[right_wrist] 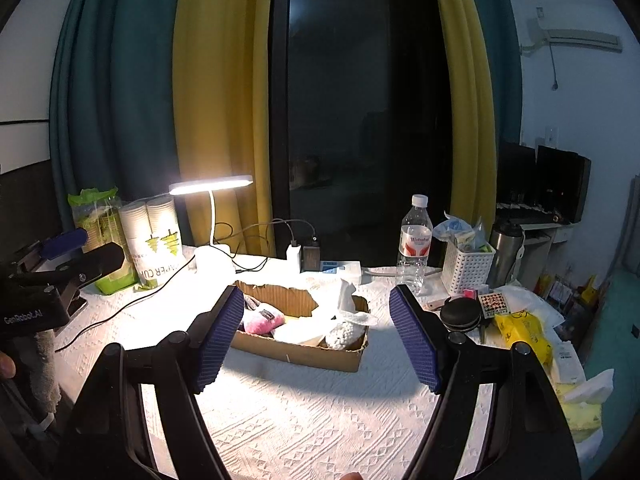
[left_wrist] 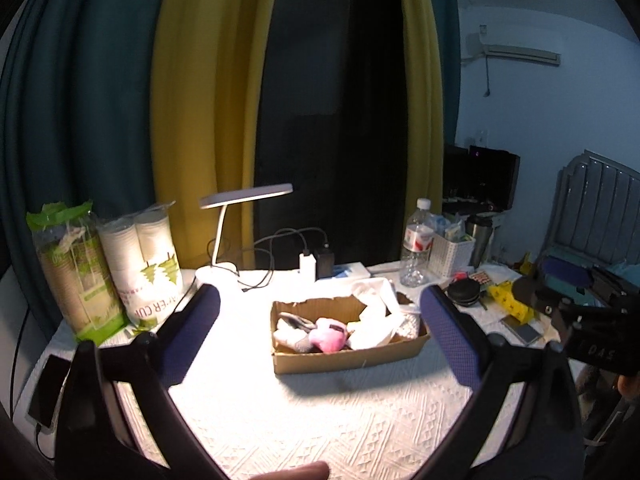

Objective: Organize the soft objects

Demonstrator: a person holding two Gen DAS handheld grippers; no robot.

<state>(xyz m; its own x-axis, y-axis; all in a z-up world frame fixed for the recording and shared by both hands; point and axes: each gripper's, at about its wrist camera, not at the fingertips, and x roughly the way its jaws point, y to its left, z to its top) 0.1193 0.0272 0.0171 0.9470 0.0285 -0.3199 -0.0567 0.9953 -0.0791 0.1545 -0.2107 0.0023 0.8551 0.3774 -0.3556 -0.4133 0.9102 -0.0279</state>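
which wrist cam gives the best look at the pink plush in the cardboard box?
Left wrist. The pink plush sits unobstructed in the cardboard box, between the open fingers of the left gripper. In the right wrist view the plush is partly hidden behind a finger of the open right gripper.

Both grippers are hovering above the tabletop's near edge, the left gripper (left_wrist: 320,328) and the right gripper (right_wrist: 316,340) each spreading blue-padded fingers (right_wrist: 218,344) wide, gripping nothing.

Both wrist views look forward over the table, sharing the cardboard box (left_wrist: 348,354) (right_wrist: 304,354) and lamp (left_wrist: 246,196) (right_wrist: 210,188)
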